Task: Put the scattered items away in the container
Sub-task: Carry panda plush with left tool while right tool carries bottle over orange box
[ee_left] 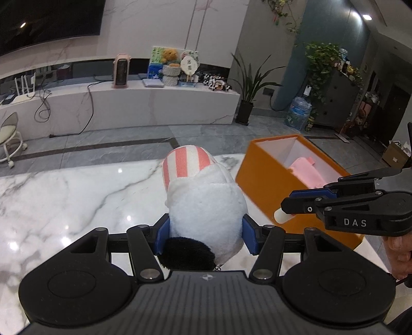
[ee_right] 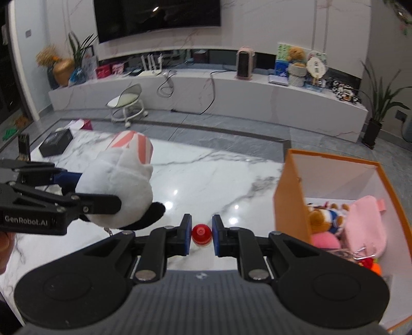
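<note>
Plush toy (ee_left: 206, 201), white body with a pink-and-white striped end and a black furry patch: clamped across its middle in your left claw (ee_left: 206, 233), blue pads pressing in on both sides, carried clear above the white marble table (ee_left: 77, 195). Small bottle with a red ribbed cap (ee_right: 201, 233): pinched in your right claw (ee_right: 202, 234), jaws drawn tight on it just below the cap; in the left wrist view its pale lower end pokes out past the black fingers (ee_left: 298, 206), and a part of your hand (ee_left: 399, 255) shows at that view's right edge. Orange container (ee_right: 288, 206), white inside, open-topped: sits on the table, to the right of both claws and just beyond the right one. Already inside it: a pink pouch (ee_right: 365, 224), a brown teddy in blue and white (ee_right: 324, 219), a round pink soft piece (ee_right: 324, 241), and some small red and orange bits near the corner that you cannot make out clearly. Black box (ee_right: 55, 141): far left of the table. Beyond the table, grey tiled floor (ee_left: 116, 139), a small white wheeled chair (ee_right: 127, 103), then a long white ledge (ee_right: 206, 92) bearing a pink heater (ee_right: 244, 63) and a bear ornament (ee_right: 296, 58), with a dark screen (ee_right: 157, 18) on the wall above.
</note>
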